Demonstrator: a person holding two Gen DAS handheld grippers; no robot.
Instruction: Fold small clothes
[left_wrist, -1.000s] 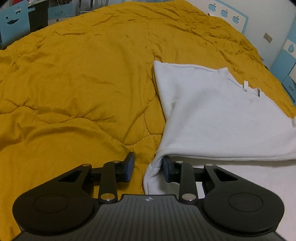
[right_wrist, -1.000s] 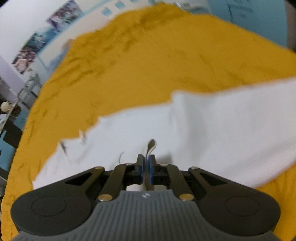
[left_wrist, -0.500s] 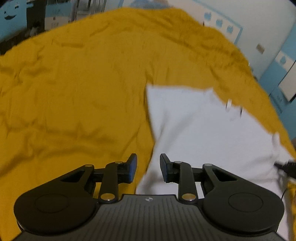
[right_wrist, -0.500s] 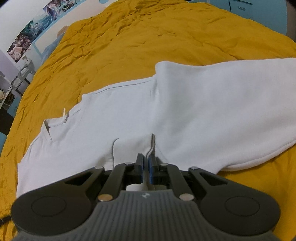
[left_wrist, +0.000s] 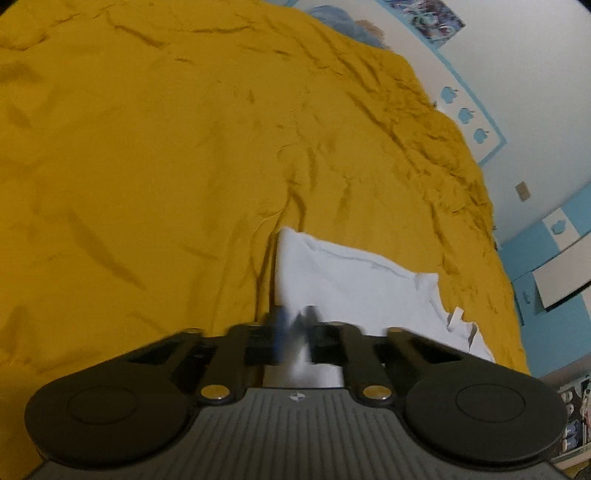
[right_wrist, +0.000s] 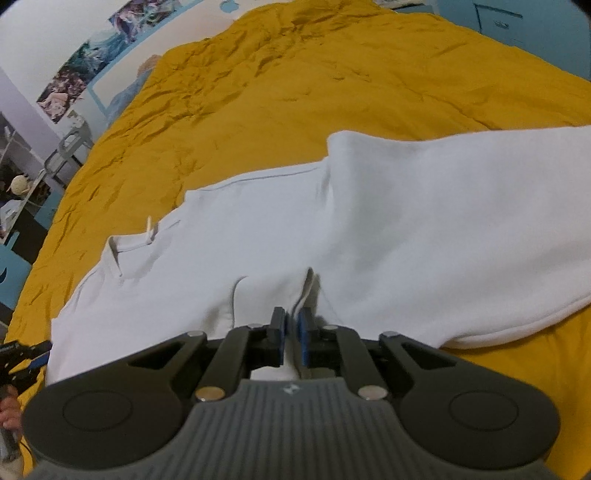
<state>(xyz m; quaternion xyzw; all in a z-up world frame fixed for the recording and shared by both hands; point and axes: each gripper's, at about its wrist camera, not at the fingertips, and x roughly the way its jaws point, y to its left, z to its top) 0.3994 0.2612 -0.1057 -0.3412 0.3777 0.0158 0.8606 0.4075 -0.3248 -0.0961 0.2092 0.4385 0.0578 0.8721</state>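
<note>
While the right gripper (right_wrist: 291, 328) stays clamped on the white garment (right_wrist: 406, 229), the left gripper (left_wrist: 295, 328) has just closed on its edge; folding can proceed.

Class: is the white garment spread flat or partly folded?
Partly folded: the white garment has one portion doubled over, showing a rounded fold edge above the yellow quilt.

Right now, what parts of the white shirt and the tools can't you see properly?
- Left tool: left wrist view, fingertips smeared by motion blur, so its grip on the white shirt is unclear.
- Shirt's near edge: hidden under the tool body in both views.
- Shirt's right end: cut off by the right wrist picture's edge.
- Cloth pinched in the right tool: hidden between its pads.
</note>
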